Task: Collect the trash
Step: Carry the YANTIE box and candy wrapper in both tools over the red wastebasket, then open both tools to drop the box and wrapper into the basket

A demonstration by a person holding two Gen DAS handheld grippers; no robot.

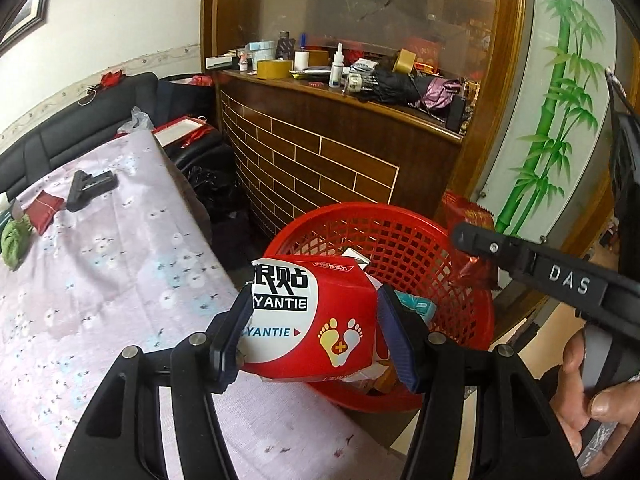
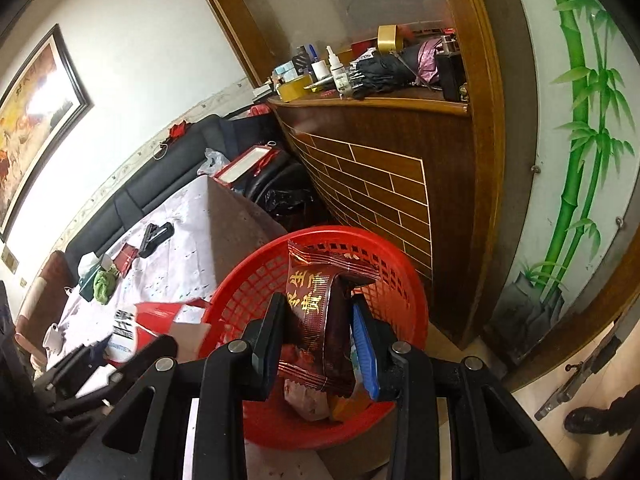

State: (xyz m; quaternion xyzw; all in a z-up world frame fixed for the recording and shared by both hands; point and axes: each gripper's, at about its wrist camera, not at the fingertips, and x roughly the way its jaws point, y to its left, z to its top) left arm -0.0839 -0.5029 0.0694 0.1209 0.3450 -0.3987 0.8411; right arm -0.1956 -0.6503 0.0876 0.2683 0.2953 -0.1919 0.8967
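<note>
My left gripper [image 1: 316,320] is shut on a red and white foot-patch box [image 1: 312,316] and holds it at the near rim of a red mesh basket [image 1: 400,236] beside the table. My right gripper [image 2: 320,320] is shut on a dark red snack wrapper [image 2: 320,304] and holds it over the same basket [image 2: 384,280], which has several pieces of trash inside. The right gripper's finger [image 1: 532,260] and the wrapper [image 1: 468,216] show at the right of the left wrist view. The box [image 2: 160,316] shows blurred at the left of the right wrist view.
A table under a pale floral cloth [image 1: 100,264] holds a black clip [image 1: 90,188], a red packet [image 1: 46,210] and a green rag [image 1: 14,240]. A wooden counter [image 1: 320,152] with tape rolls, bottles and an umbrella stands behind the basket. A bamboo-painted panel [image 1: 560,120] is at right.
</note>
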